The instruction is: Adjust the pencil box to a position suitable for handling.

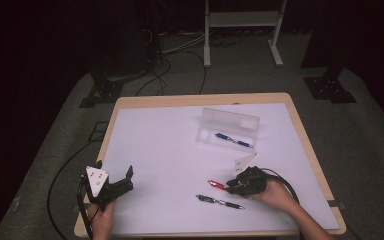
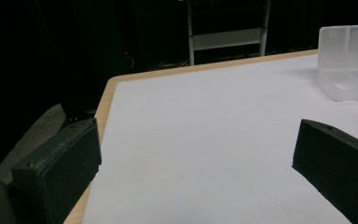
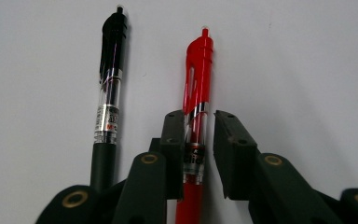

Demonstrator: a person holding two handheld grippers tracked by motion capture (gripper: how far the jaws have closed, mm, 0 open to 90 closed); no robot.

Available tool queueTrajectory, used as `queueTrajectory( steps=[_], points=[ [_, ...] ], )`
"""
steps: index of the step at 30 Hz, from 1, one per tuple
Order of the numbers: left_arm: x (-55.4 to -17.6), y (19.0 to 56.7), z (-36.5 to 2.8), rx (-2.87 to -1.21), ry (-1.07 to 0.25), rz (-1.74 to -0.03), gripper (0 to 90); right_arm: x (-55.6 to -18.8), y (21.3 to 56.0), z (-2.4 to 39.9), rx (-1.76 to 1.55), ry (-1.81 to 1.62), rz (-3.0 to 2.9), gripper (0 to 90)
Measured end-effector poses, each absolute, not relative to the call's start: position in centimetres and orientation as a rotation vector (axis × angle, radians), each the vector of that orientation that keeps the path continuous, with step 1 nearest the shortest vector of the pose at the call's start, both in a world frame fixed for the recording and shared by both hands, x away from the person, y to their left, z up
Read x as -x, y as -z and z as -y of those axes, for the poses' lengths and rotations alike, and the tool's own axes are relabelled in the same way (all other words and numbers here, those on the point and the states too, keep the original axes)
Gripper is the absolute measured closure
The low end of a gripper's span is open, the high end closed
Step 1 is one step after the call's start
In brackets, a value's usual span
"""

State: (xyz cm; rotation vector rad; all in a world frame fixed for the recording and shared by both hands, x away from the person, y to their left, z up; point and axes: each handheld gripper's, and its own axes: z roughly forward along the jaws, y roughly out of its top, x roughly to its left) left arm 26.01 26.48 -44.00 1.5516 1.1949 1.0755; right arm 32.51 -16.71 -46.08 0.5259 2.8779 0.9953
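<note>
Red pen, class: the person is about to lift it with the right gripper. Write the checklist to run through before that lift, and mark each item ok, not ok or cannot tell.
1. Red pen lies between the right gripper jaws: ok.
2. Both pads press on the barrel: not ok; one touches, a gap shows at the other.
3. Black pen lies outside the jaws, apart from the red one: ok.
4. Clear case stands open to receive it, blue pen already inside: ok.
5. Left gripper is open and holds nothing, far from the pens: ok.
6. Red pen's tip is retracted: cannot tell.
</note>
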Motion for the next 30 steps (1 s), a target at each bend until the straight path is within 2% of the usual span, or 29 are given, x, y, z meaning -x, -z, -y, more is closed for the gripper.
queueTrajectory(
  steps=[4,18,30],
  points=[
    [-26.0,44.0,-26.5,-1.549,-1.074,-1.198,0.4,-32.5,46.1,16.7,-0.525,-1.002,-2.885,77.8],
    [-26.0,44.0,-26.6,-1.548,-1.077,-1.197,0.4,-32.6,46.0,16.7,-0.516,-1.024,-2.891,78.7],
    [-26.0,44.1,-26.8,-1.540,-1.078,-1.198,0.4,-33.7,44.3,18.1,-0.582,-1.102,-2.850,78.8]
  ],
)
